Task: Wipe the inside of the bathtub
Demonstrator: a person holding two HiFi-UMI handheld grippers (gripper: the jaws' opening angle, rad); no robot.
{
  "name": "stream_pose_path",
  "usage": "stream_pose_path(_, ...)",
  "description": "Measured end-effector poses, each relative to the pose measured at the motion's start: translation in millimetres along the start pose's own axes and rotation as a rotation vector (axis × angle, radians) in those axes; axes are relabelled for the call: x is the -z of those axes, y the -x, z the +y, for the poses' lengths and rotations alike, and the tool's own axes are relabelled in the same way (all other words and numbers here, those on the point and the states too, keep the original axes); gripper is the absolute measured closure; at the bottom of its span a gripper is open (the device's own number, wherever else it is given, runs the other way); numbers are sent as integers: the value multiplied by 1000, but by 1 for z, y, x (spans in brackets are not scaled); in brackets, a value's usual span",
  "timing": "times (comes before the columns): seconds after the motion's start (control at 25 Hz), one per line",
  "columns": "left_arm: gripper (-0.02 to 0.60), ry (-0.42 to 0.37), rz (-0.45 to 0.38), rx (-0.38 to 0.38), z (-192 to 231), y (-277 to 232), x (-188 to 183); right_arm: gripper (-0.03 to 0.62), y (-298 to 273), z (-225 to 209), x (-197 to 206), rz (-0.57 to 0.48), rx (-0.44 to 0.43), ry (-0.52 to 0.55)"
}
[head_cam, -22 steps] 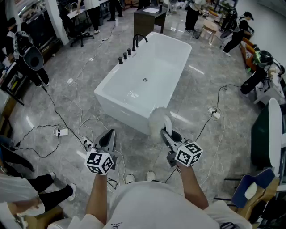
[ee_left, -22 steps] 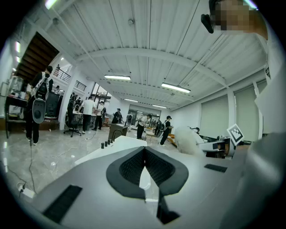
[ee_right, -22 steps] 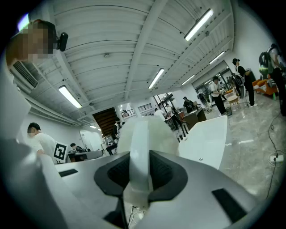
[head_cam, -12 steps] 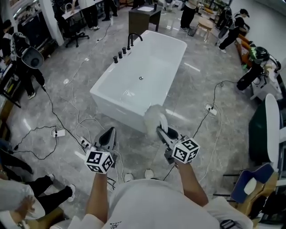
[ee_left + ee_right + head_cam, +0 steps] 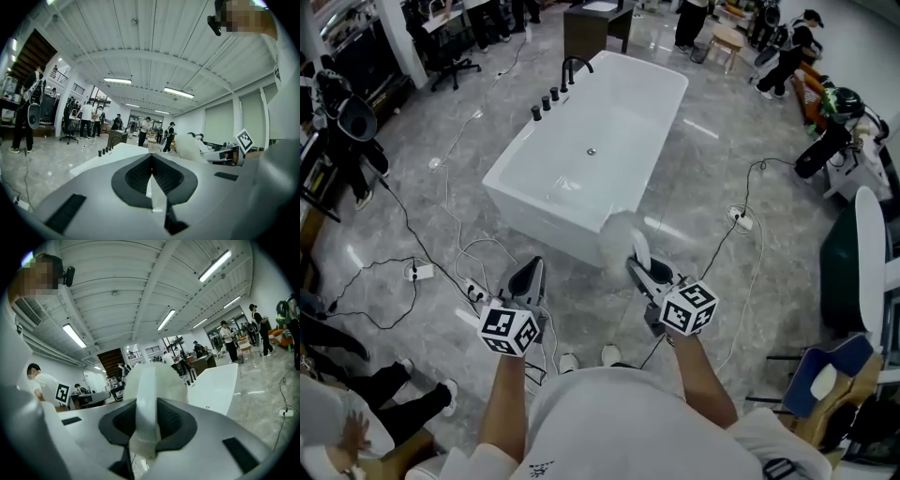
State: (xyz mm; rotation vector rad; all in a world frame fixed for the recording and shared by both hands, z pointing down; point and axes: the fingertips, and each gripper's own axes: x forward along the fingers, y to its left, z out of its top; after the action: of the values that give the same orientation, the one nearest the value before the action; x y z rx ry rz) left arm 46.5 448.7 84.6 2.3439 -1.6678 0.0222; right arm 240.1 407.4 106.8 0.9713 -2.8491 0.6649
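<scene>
The right gripper [image 5: 638,267] pinches the flat white handle of a duster [image 5: 620,240], whose fluffy head stands up in front of the near corner of the bathtub [image 5: 609,112]. The left gripper [image 5: 528,273] is held level beside it, jaws pressed together with nothing between them. The white tub stands on the grey stone floor [image 5: 712,169] just ahead of the person, its black faucet [image 5: 572,66] at the far left rim, and cables [image 5: 473,251] trail over the floor near its left side.

Shirt [image 5: 609,412]: white, short sleeves, small dark print low on the front
Shoes [image 5: 610,354]: white toes
Left tool [image 5: 528,272]: grey shell, black ribbed pads, cube of black-and-white square markers
Right tool [image 5: 637,266]: same grey shell, black pads, marker cube
</scene>
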Motion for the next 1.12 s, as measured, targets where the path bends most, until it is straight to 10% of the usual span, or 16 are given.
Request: stream_pose_path(1.12,571,-31,52,-107,-24,-41,13,499,12,-62,-1,23,-94,-56)
